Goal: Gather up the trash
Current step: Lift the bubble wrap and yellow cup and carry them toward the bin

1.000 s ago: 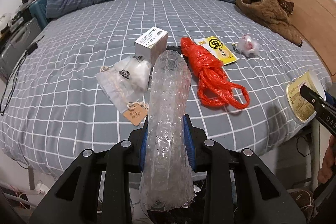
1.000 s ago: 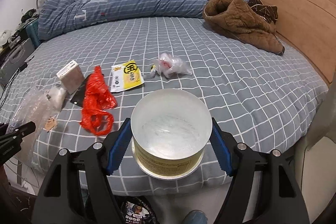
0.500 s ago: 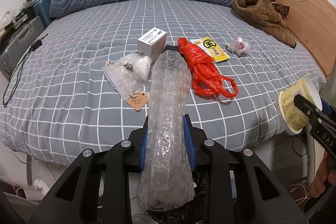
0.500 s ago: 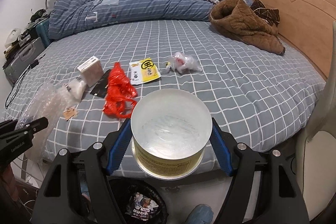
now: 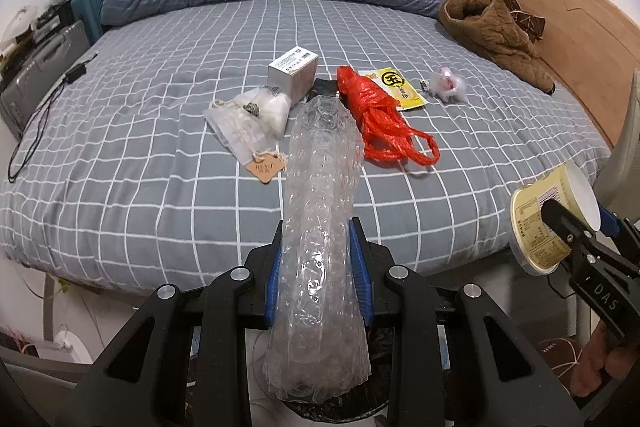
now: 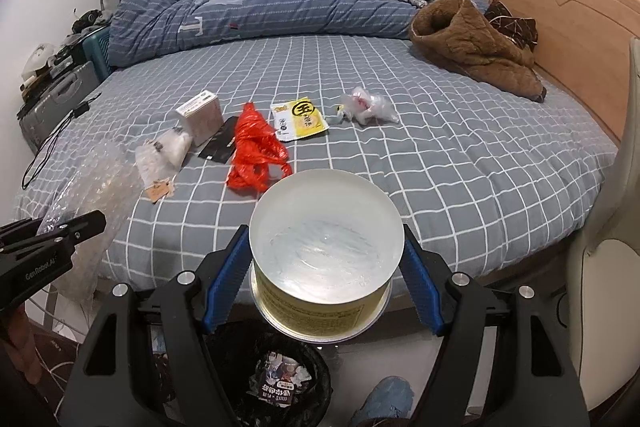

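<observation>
Left gripper (image 5: 316,267): its blue pads are pressed against both sides of a roll of clear bubble wrap (image 5: 320,211), the jaws nearly together. The roll's long axis runs straight out along the fingers, one end reaching over the near edge of the bed (image 5: 120,187), the other hanging down behind the pads toward the floor.

Bin (image 6: 276,379): a dark waste bin, lined and already holding scraps, stands on the floor at the foot of the bed, low in the right wrist view. It lies directly beneath the right gripper's load and just right of the left gripper, whose view catches only a dark rim under the roll's lower end.

Right gripper (image 6: 324,259): jaws stand about halfway apart, clamped on the wall of a yellow paper tub (image 6: 324,291), its open mouth facing the camera, apparently empty.

Coming move: the drop appears to be at hand. The tub looks the nearer of the two to the bin's mouth; the roll would need a small shift rightward.

Still on the bed, left to right: a clear drawstring pouch with a tag (image 5: 250,125), a white box (image 5: 294,71), a red plastic bag (image 5: 380,119), a yellow packet (image 5: 396,87) and a crumpled clear wrapper (image 5: 448,87), all well beyond both grippers.
</observation>
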A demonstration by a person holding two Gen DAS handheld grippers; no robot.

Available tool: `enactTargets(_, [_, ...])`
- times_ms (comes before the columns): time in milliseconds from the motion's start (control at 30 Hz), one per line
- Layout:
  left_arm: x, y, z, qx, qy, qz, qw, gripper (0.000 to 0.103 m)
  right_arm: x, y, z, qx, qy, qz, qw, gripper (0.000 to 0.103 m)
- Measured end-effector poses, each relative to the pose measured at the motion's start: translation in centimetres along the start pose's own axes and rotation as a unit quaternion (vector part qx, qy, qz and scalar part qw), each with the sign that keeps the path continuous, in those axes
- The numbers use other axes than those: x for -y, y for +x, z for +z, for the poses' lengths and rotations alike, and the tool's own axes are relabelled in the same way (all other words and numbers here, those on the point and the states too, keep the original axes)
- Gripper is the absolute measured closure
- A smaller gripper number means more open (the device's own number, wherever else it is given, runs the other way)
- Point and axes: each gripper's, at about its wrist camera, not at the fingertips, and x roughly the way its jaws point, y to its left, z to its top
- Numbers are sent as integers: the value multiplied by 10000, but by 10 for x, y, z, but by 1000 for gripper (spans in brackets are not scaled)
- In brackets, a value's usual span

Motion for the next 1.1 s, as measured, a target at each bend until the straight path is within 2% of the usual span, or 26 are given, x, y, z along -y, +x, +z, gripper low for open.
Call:
enactTargets(433, [1, -8, -34, -133, -21, -29, 9999, 74, -18, -16, -32, -113, -113, 72, 9998, 34])
enactTargets(833, [3, 2, -68, -303, -58, -73, 9995, 74, -23, -6, -71, -413, -87, 85, 9991, 34])
enactTargets(1100, [3, 31, -104, -716, -59, -94, 9974, 74, -24, 12, -101, -686, -88, 101, 9976, 34])
